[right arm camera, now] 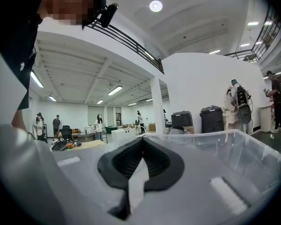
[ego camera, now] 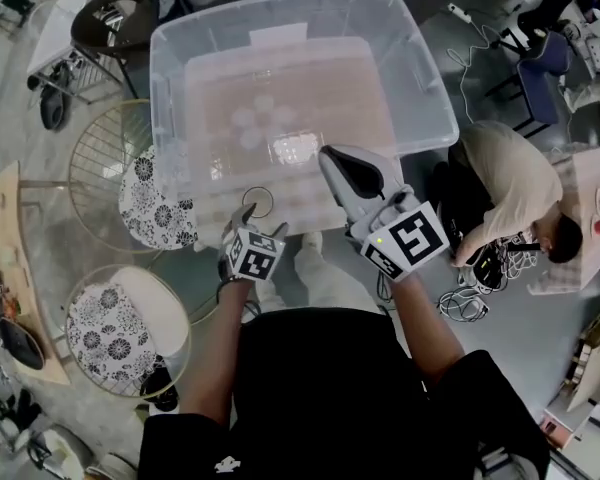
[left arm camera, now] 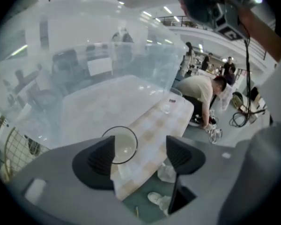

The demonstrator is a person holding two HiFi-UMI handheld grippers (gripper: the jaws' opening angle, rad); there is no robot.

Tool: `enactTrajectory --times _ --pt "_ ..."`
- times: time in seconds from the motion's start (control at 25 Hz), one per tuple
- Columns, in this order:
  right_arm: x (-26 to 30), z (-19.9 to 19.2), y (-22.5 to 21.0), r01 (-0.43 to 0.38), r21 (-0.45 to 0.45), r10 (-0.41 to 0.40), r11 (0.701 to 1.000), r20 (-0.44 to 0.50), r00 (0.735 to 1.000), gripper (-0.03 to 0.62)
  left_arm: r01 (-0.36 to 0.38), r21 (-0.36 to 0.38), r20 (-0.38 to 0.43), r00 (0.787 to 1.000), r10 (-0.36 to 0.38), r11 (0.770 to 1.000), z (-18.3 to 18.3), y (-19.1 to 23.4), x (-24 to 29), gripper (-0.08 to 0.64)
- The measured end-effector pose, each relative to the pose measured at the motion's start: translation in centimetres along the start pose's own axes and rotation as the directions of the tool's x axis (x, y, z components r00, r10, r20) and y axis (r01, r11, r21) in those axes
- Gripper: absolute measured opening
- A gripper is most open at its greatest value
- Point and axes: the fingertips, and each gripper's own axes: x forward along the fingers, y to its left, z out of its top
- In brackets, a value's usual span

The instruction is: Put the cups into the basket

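A big clear plastic bin serves as the basket and stands on a table with a pale checked cloth. A clear cup with a dark rim stands upright on the cloth just outside the bin's near wall. My left gripper points down at it with its jaws wide apart. In the left gripper view the cup sits against the left pad, ungripped, inside my left gripper. A second clear cup stands farther along the cloth. My right gripper hovers level over the bin's near rim, shut and empty.
Two wire chairs with flowered cushions stand left of the table. A person crouches on the floor at the right beside loose cables. The bin's clear rim runs past the right gripper.
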Motion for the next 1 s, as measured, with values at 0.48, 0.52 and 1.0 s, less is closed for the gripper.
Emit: enactTrajectory --times 0.48,0.52,1.0 --pt "0.7 -1.2 -2.8 -0.039 0.02 0.039 0.999 -0.03 0.999 0.0 -0.098 0.205 -0.293 0.943 0.157 0.974 -4.6 2.0 8.1 0.356" --pt "0.7 -1.2 -2.9 -0.04 0.022 0.041 0.999 -0.031 0.999 0.002 -0.111 0.218 -0.307 0.935 0.176 0.97 -4.7 2.2 8.3 0.356" --pt "0.2 -1.3 -3.0 -0.062 0.025 0.062 0.998 -0.04 0.997 0.001 -0.111 0.357 -0.462 0.842 0.279 0.927 -5.4 3.4 9.3 0.083"
